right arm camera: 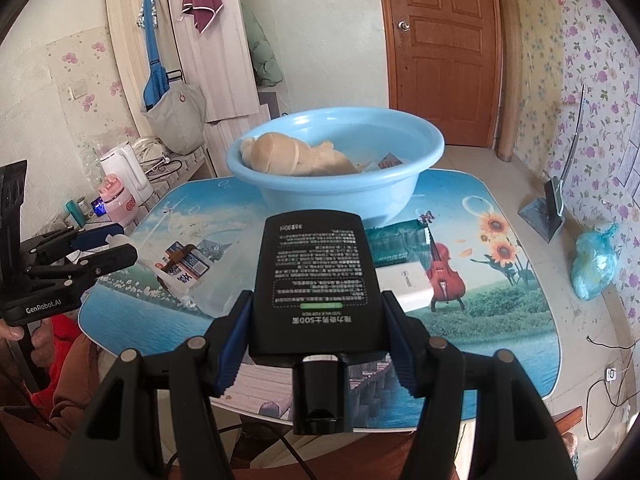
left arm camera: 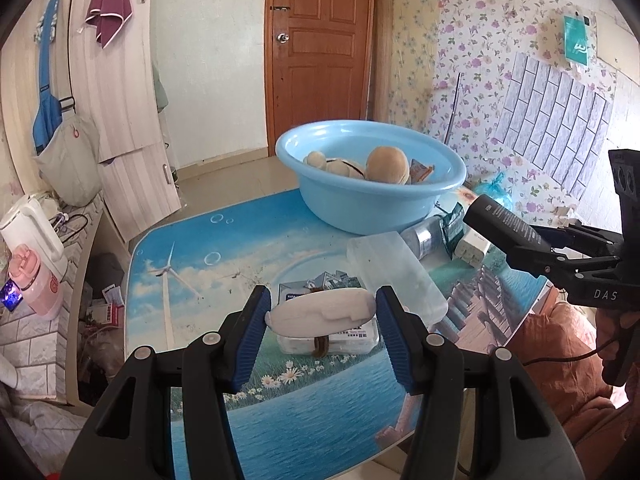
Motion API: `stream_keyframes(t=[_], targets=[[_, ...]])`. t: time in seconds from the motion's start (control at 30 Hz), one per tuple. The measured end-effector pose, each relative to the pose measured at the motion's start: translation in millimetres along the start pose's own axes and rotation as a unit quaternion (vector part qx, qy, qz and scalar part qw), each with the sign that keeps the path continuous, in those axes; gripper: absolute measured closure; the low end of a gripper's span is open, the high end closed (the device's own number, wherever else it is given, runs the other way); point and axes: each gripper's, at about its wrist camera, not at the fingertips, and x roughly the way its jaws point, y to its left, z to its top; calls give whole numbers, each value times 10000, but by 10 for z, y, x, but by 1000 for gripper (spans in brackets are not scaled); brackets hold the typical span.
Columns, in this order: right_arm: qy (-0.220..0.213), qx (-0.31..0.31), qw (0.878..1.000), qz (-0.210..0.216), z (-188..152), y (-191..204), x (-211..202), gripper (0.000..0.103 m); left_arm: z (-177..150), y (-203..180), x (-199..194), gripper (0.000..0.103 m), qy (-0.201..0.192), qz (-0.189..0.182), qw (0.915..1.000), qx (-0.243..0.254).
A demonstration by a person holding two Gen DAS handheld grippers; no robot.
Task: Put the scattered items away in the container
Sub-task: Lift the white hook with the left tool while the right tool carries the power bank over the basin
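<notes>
The left gripper (left arm camera: 320, 314) is clamped on a white oblong object (left arm camera: 320, 315), its blue pads pressing both ends, and it holds the piece up above a tissue pack (left arm camera: 332, 340) that lies on the table with a brown band around it. Just beside that pack, toward the right, a clear plastic box (left arm camera: 396, 276) rests on the tabletop. Past it lie a transparent bottle (left arm camera: 424, 238) on its side, a dark green sachet (left arm camera: 454, 224) and a white charger block (left arm camera: 474, 250), all close to the foot of the basin.

The right gripper (right arm camera: 316, 328) grips a flat black bottle (right arm camera: 316, 276), cap toward the camera and printed label up, its pads squeezing the sides so the bottle hangs clear of the table (right arm camera: 500, 320). Beneath and to the right of it the white charger block (right arm camera: 408, 284) and a green packet (right arm camera: 396, 244) sit on the printed tabletop.

The light blue basin (right arm camera: 336, 196) stands at the far side of the table, and a tan plush toy (right arm camera: 296, 156) and an orange snack packet (right arm camera: 390, 162) already lie inside. In the left wrist view the basin (left arm camera: 372, 200) shows the same plush toy (left arm camera: 360, 168).

Off the table, a white kettle (right arm camera: 124, 172) and a pink cup (right arm camera: 118, 200) stand on a side counter, and a blue plastic bag (right arm camera: 594, 260) sits on the floor.
</notes>
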Motion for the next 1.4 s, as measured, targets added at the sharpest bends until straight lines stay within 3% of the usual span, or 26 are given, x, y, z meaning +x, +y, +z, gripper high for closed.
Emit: stream_keyframes(t=[0.9, 1.4], targets=[[-180, -30, 9998, 40, 129, 44, -105, 42, 176, 32, -127, 49, -174, 30, 9998, -8], [-413, -75, 9991, 90, 350, 52, -112, 42, 510, -45, -96, 49, -447, -57, 9990, 78]])
